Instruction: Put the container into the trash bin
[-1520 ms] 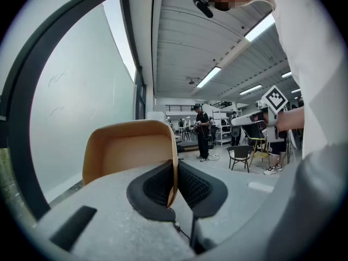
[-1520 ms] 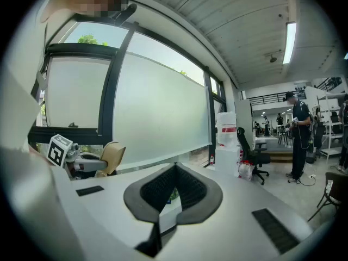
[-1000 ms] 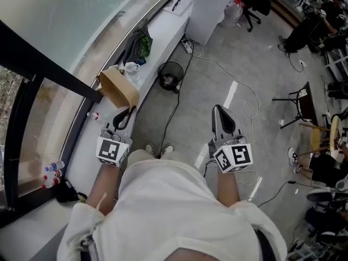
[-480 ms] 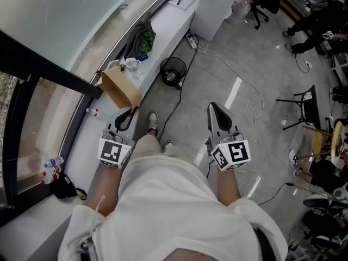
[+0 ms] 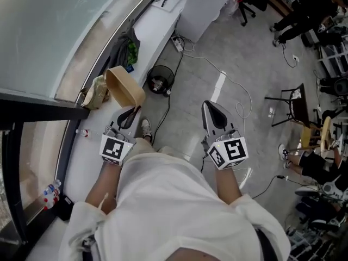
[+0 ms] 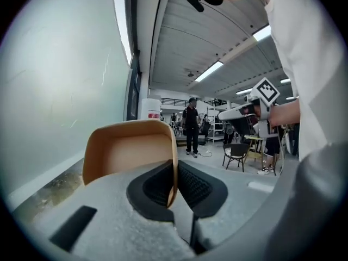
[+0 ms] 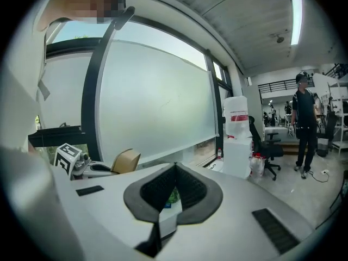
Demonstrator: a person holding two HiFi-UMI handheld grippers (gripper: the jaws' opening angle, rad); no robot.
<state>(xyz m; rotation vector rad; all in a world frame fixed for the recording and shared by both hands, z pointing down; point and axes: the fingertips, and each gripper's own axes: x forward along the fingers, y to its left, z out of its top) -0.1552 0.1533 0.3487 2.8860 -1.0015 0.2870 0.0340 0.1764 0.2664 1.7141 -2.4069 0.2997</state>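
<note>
A tan paper container [image 5: 124, 86] hangs by its rim from my left gripper [image 5: 130, 113], which is shut on it. In the left gripper view the container's wall [image 6: 128, 151] stands pinched between the black pads of the left gripper [image 6: 175, 170]. The black wire trash bin [image 5: 159, 80] stands on the floor just ahead and a little right of the container, with some rubbish inside. My right gripper [image 5: 206, 105] is held out over the floor, shut, holding nothing; its tips [image 7: 174, 167] meet. The container [image 7: 126, 160] also shows at the left of the right gripper view.
A white ledge [image 5: 155, 23] runs along the window at left, bearing a dark and green bag [image 5: 125, 49] and a crumpled brown bag [image 5: 95, 91]. A white cabinet [image 5: 202, 7], a power strip [image 5: 178, 43], floor cables [image 5: 234, 86], a chair [image 5: 289, 99] and people lie ahead and right.
The person has walked forward: both grippers have come closer to the trash bin, and the held container now sits next to it. Neither gripper's jaws have changed.
</note>
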